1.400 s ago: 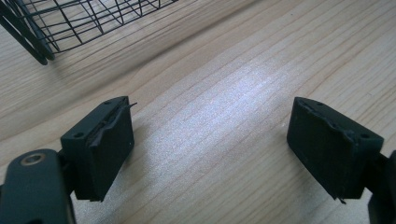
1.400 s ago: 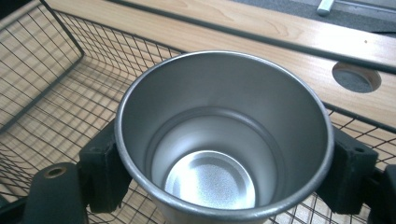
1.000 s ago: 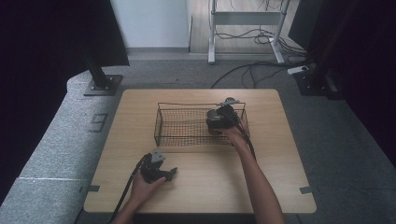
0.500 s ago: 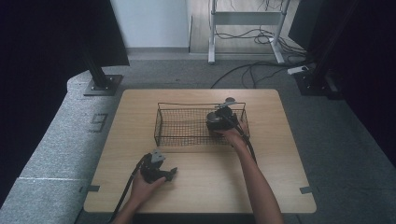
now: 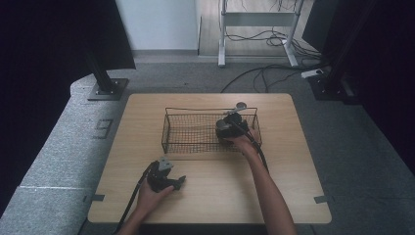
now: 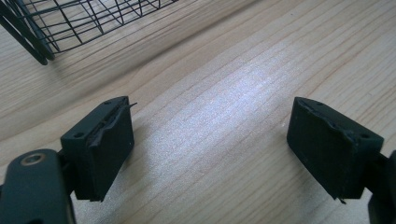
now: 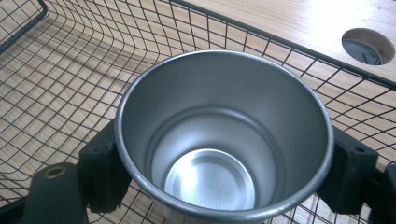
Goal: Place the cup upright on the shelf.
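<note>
Cup is held upright inside the basket by the right hand-held gripper, not yet released; the left hand-held gripper, wide open and empty, is rested on the desk.

one wooden table; one black wire basket on it; one metal cup inside the basket, between the jaws of the right gripper; two grippers in all, the right one in the basket and the left gripper on the near part of the table, its jaws apart over bare wood; two hands and two forearms coming in from the bottom edge; one round hole in the tabletop beyond the basket; two cables trailing from the grippers, one each; two dark stand bases on the floor, one to the left and one to the right of the table; several loose cables on the floor behind, too tangled to count
</note>
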